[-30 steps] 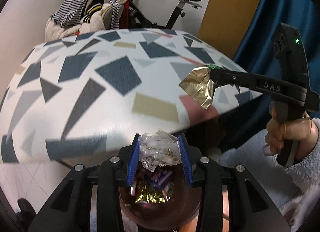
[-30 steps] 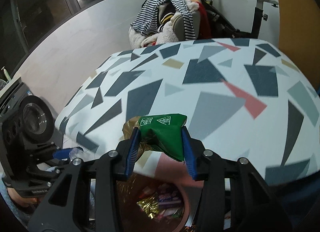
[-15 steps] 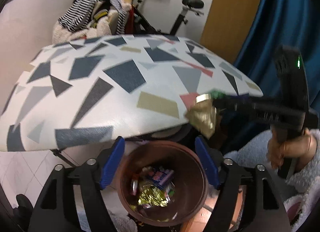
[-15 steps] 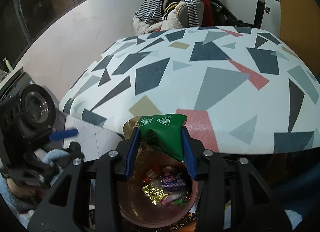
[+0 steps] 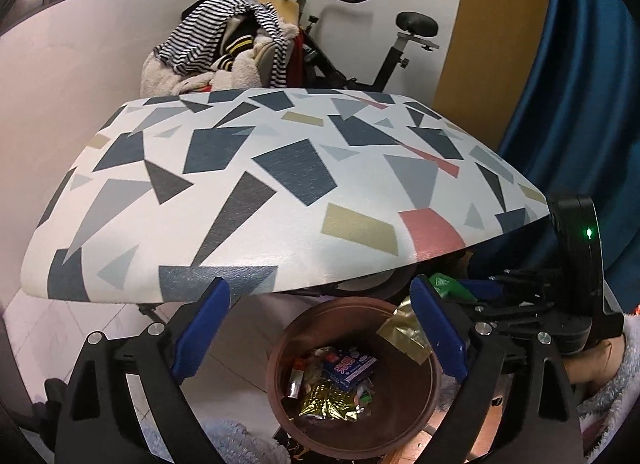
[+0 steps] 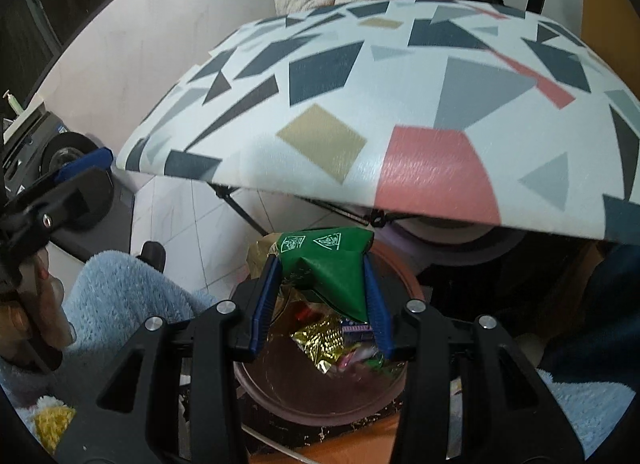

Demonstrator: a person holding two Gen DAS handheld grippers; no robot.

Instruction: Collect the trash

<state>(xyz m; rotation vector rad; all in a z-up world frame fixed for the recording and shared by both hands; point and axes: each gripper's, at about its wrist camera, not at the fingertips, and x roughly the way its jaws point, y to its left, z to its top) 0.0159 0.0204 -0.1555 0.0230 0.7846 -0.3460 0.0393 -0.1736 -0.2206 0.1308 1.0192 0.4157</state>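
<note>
A crumpled green wrapper [image 6: 334, 270], glossy with a gold foil lining, sits clenched between the blue pads of the right gripper [image 6: 320, 300], just above the rim of a round, reddish-brown bin [image 6: 404, 276]. From the left wrist view the same wrapper [image 5: 408, 330] hangs over the bin [image 5: 434, 384] at its right edge, gold side out. Inside lie a crinkled gold foil [image 5: 328, 404], a blue printed packet [image 5: 350, 366] and smaller scraps that may be sweet papers; they are too small to tell. The left gripper [image 5: 320, 330] stands wide apart with nothing between its jaws, having just been opening, and the bin shows through the gap. Above both is a smooth table [image 5: 280, 199] patterned with grey, navy, tan and pink angular shapes. A fluffy pale-blue sleeve [image 6: 120, 296] lies beside the bin.
</note>
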